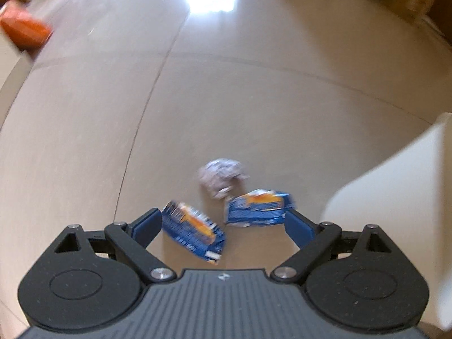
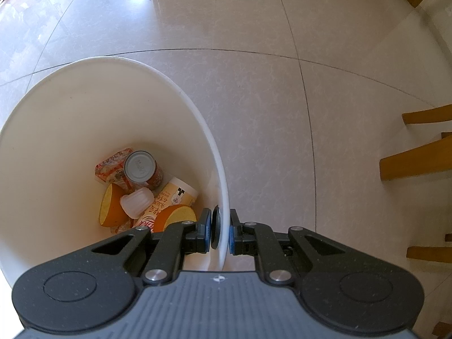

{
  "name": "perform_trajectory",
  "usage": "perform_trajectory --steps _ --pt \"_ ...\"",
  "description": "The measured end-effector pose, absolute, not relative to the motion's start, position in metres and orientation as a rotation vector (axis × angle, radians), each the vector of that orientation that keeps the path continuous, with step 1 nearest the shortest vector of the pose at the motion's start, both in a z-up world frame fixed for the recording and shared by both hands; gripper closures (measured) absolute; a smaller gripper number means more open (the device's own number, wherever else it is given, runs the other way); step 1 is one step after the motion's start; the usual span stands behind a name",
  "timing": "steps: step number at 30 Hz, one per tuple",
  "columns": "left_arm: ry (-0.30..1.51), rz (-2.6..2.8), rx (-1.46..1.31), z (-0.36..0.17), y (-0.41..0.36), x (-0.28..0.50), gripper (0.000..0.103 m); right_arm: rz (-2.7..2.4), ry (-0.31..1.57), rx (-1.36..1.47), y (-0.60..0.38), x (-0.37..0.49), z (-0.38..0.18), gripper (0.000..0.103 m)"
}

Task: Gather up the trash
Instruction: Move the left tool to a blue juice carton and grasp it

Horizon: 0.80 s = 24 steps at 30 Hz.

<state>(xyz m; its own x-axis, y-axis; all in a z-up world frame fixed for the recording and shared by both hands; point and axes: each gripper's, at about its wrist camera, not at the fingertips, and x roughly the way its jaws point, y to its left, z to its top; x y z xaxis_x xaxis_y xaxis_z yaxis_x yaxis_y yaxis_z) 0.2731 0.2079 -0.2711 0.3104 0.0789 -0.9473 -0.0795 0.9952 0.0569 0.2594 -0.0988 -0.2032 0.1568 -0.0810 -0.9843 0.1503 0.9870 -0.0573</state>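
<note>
On the tiled floor lie two blue and orange snack wrappers, one [image 1: 193, 230] nearer the left finger and one [image 1: 258, 207] nearer the right, with a crumpled paper ball [image 1: 221, 178] just beyond them. My left gripper [image 1: 223, 224] hovers above them, open and holding nothing. My right gripper [image 2: 220, 230] is shut on the rim of the white trash bin [image 2: 217, 152], one finger inside and one outside. Inside the bin lie a can [image 2: 141, 169], a paper cup [image 2: 166, 200], orange peels [image 2: 111, 207], a small white plastic cup [image 2: 137, 204] and a wrapper.
The bin's white wall [image 1: 395, 192] stands at the right of the left wrist view. An orange bag [image 1: 24, 26] lies far left on the floor. Wooden chair legs [image 2: 418, 155] stand to the right of the bin. Open tiled floor spreads ahead.
</note>
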Motion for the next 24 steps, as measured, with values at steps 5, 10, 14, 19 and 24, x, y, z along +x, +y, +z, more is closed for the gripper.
perform_trajectory --steps 5,10,14,19,24 --pt "1.296 0.219 -0.081 -0.324 0.233 0.27 0.01 -0.17 1.403 0.048 -0.096 0.259 -0.204 0.088" --pt "1.305 0.332 -0.12 -0.373 0.246 0.275 0.01 -0.168 1.404 0.044 -0.095 0.258 -0.204 0.088" --pt "1.298 0.39 -0.175 -0.399 0.258 0.28 0.01 -0.167 1.406 0.043 -0.095 0.26 -0.203 0.088" --pt "1.302 0.431 -0.171 -0.424 0.258 0.286 0.01 -0.169 1.404 0.033 -0.093 0.26 -0.204 0.088" --pt "1.345 0.417 -0.097 -0.433 0.255 0.278 0.009 -0.169 1.404 0.032 -0.092 0.26 -0.204 0.088"
